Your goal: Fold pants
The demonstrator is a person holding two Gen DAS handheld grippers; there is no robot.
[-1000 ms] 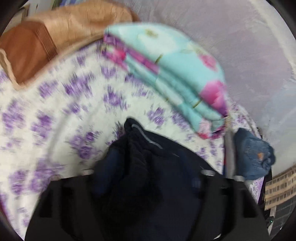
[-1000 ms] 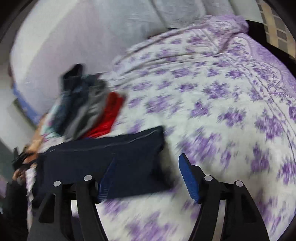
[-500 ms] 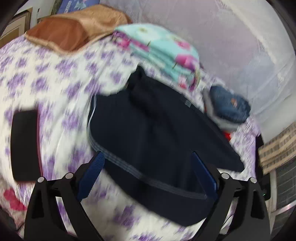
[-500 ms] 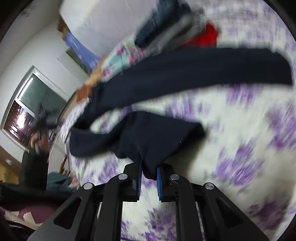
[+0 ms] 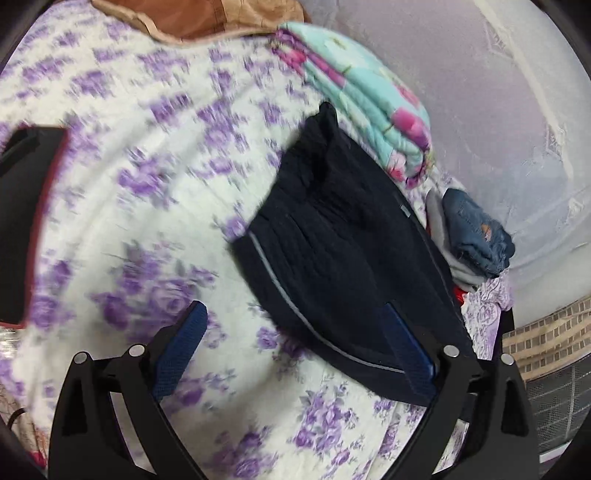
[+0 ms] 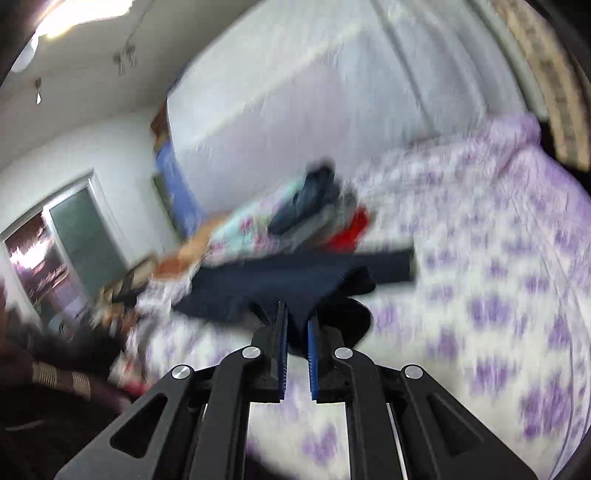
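Observation:
Dark navy pants (image 5: 343, 254) lie on the purple-flowered bed sheet (image 5: 140, 177), waistband with a grey stripe toward my left gripper (image 5: 291, 332). That gripper is open and empty, its right finger over the waistband edge. In the right wrist view my right gripper (image 6: 296, 325) is shut on a fold of the pants (image 6: 295, 280) and holds it lifted above the sheet (image 6: 498, 295); the rest of the pants stretches away left and right.
A folded turquoise floral blanket (image 5: 362, 96) and a brown pillow (image 5: 207, 14) lie at the bed's far side. A stack of folded clothes with jeans on top (image 5: 472, 236) sits beside the pants. A black pad (image 5: 26, 221) lies at the left. A netting curtain (image 5: 480, 92) hangs behind.
My left gripper let go of the pants, opened and drew back. My right gripper closed on the pants' edge and lifted it up off the sheet.

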